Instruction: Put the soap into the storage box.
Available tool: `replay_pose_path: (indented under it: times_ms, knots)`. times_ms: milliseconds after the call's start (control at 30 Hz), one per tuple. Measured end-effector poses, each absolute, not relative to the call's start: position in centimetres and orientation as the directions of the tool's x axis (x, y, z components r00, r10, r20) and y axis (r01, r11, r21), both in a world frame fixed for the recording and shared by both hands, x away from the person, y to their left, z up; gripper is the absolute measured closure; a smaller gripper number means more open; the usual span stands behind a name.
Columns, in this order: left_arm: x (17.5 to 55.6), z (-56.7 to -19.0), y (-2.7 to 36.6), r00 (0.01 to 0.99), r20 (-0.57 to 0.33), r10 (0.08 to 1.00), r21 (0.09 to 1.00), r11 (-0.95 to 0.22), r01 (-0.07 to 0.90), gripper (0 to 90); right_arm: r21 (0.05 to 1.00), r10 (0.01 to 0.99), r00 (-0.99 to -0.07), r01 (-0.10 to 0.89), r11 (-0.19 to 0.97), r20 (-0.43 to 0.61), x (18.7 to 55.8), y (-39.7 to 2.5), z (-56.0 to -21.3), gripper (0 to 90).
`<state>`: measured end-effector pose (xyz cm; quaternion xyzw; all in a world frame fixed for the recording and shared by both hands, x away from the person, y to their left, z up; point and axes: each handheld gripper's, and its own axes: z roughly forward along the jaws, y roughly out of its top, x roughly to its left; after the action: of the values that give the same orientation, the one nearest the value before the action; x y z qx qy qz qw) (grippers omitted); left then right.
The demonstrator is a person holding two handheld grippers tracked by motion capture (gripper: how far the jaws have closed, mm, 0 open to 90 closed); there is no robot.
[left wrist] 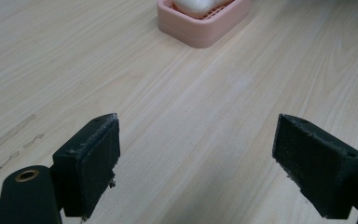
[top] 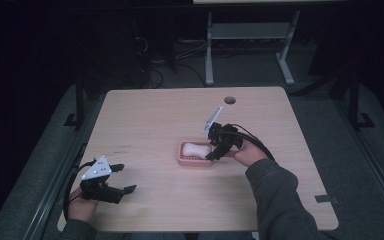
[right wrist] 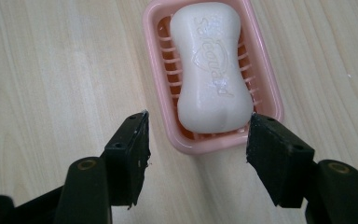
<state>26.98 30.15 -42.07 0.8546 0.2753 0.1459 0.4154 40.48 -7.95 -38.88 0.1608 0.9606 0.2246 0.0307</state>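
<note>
A white bar of soap lies in a pink slatted soap dish near the middle of the wooden table. In the high view the soap and dish sit just left of my right gripper. That right gripper hovers over the dish's near end, open, with its jaws on either side of the soap's end and nothing held. My left gripper rests low at the table's front left, open and empty. From the left gripper the dish lies far ahead.
A round cable hole sits near the table's far edge. A dark tape strip marks the front right corner. Behind the table stands a grey metal frame on a dark floor with cables.
</note>
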Motion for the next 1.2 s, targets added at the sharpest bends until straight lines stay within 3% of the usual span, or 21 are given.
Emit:
replay_pose_path:
  times_ms: [1200]
  knots:
    - [27.0, -42.1, 30.0, 0.807, 0.021, 0.591, 0.789, -0.506, 0.350, 14.8, 0.474, 0.351, -0.935, 0.330, 0.817, 0.046, 38.1, -11.3, -39.9, 37.3]
